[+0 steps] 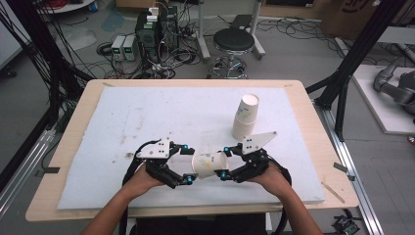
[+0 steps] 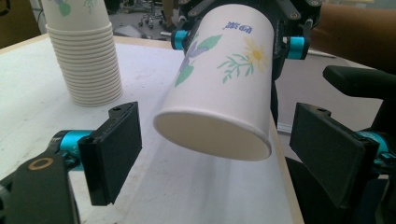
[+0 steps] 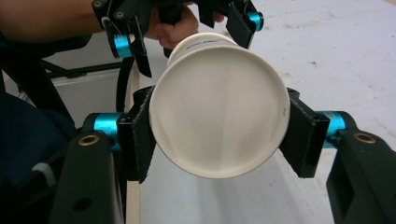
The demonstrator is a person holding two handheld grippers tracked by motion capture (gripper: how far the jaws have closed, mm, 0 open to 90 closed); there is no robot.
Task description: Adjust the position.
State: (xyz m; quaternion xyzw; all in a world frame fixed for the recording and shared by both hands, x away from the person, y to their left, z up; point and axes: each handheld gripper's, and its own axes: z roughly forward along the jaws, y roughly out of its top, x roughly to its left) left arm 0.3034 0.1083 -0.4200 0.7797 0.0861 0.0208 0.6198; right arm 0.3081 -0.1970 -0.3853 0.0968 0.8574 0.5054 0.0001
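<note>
High view: one held cup (image 1: 209,164), one cup stack (image 1: 244,117).

This is a robotics lab or test workshop. Beyond the tabletop (image 1: 303,105), with its white foam sheet (image 1: 147,117), the grey floor (image 1: 293,56) is strewn with tangled cables (image 1: 171,61) around a computer tower (image 1: 149,29) and small power boxes (image 1: 123,46). A black stool (image 1: 234,41), black metal frame struts (image 1: 359,49) and a grey robot arm (image 1: 394,83) stand around it.
</note>
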